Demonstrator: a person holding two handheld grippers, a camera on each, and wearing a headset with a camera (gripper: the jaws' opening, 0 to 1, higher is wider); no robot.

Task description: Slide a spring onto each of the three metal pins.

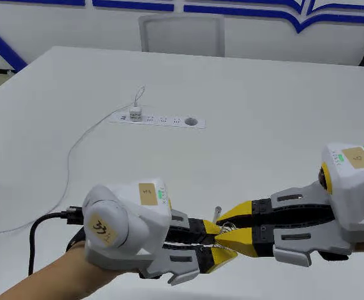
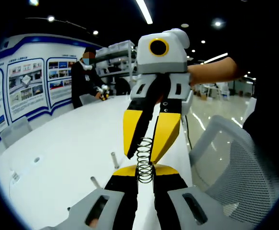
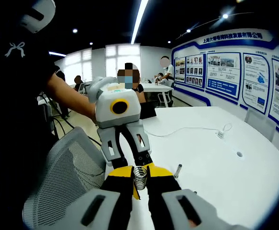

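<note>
**Surroundings of the bench**

A white table is being occupied by a white power strip lying flat near its middle. A small white adapter is being held in the strip's left end. A thin white cable is being led from it toward the table's left edge. A grey chair is being shown at the far end. In the gripper views, a mesh chair is being shown beside the table. Blue-framed wall boards are being displayed, and the room is being lit by a ceiling light strip.
</note>
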